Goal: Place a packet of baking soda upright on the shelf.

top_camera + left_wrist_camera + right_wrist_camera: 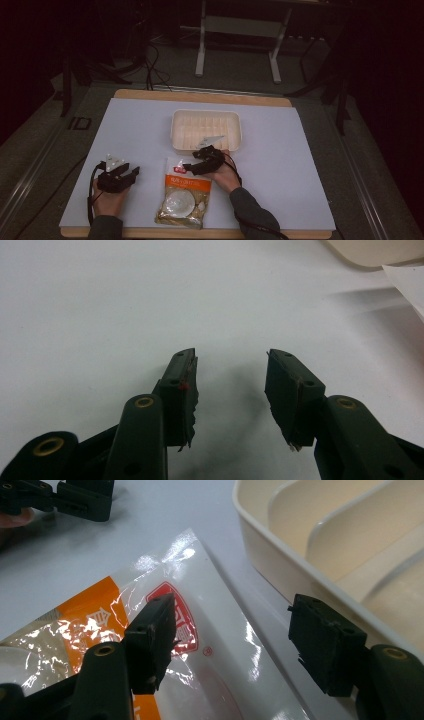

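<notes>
While the right gripper is hovering with jaws spread, gripping nothing, over the top end of the snack bag | bag's long axis is running 12 to 6, tray at its 12 | left gripper is waiting released at the bag's 9, farther off | white table sheet, dim room beyond

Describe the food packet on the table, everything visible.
The food packet is a glossy clear plastic bag with an orange-and-white printed top, a red logo, and pale contents showing through. It lies flat on the white table, just in front of the cream tray. The open right gripper hovers over its top edge.
</notes>
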Tool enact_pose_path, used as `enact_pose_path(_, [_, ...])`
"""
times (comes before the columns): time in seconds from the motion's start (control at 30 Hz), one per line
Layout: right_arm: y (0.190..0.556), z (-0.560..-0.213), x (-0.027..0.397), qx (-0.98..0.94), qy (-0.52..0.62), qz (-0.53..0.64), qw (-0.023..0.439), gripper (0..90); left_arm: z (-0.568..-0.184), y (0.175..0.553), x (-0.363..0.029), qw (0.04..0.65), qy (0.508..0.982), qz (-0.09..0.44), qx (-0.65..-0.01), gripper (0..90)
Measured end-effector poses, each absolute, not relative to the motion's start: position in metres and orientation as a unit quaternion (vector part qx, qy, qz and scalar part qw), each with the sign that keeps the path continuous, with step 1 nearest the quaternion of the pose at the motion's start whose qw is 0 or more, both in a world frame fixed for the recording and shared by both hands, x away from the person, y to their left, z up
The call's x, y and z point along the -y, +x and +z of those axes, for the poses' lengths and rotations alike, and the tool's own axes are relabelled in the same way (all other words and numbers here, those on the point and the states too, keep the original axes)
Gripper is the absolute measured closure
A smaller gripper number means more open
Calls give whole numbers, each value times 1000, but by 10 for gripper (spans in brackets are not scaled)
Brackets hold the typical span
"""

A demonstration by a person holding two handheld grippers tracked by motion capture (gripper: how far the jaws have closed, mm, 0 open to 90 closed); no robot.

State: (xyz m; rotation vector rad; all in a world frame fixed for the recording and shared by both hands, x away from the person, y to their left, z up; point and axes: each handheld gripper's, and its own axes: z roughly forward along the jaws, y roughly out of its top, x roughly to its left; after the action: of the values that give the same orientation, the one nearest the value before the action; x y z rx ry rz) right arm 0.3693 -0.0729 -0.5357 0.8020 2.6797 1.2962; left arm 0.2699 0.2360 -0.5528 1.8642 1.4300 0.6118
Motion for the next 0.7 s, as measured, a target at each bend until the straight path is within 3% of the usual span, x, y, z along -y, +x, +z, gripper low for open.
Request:
enact_pose_path(0.33, [373,-541,67,-875,239,421,3,356,-553,270,-236,349,719,237,-552,552])
enact_pose_path(0.7, [370,-545,60,-890,223,399,12,368,-553,270,-236,349,720,238,-551,552])
